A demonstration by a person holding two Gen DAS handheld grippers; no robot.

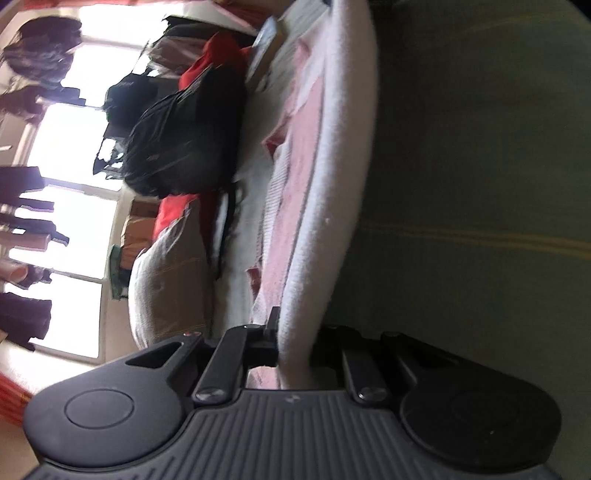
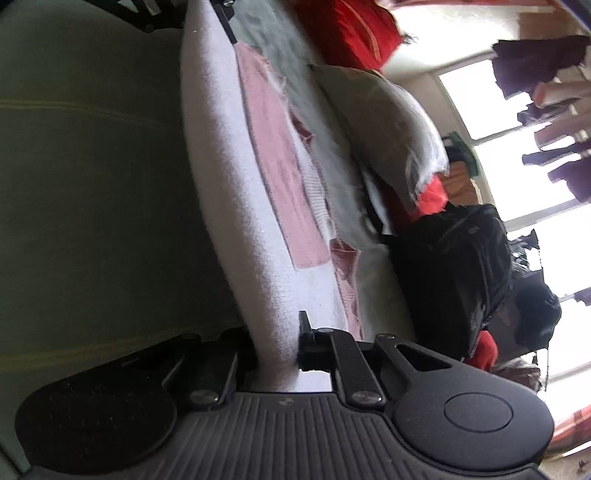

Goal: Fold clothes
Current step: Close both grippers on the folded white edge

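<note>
A white knit garment with pink panels (image 1: 332, 147) stretches away from my left gripper (image 1: 295, 347), which is shut on its thick white edge. The same garment (image 2: 229, 166) runs up the right wrist view. My right gripper (image 2: 279, 343) is shut on the white edge at the other end. The garment's edge is held taut between the two grippers above an olive-green surface (image 1: 480, 184). At the top of the right wrist view the left gripper's black fingers (image 2: 229, 22) clamp the far end of the cloth.
A black backpack (image 1: 184, 140) (image 2: 454, 273) lies beyond the garment, beside a grey pillow (image 1: 166, 280) (image 2: 388, 129) and red cloth (image 1: 214, 55) (image 2: 343, 29). Bright windows (image 1: 66, 221) with dark clothes hanging in front of them fill the background.
</note>
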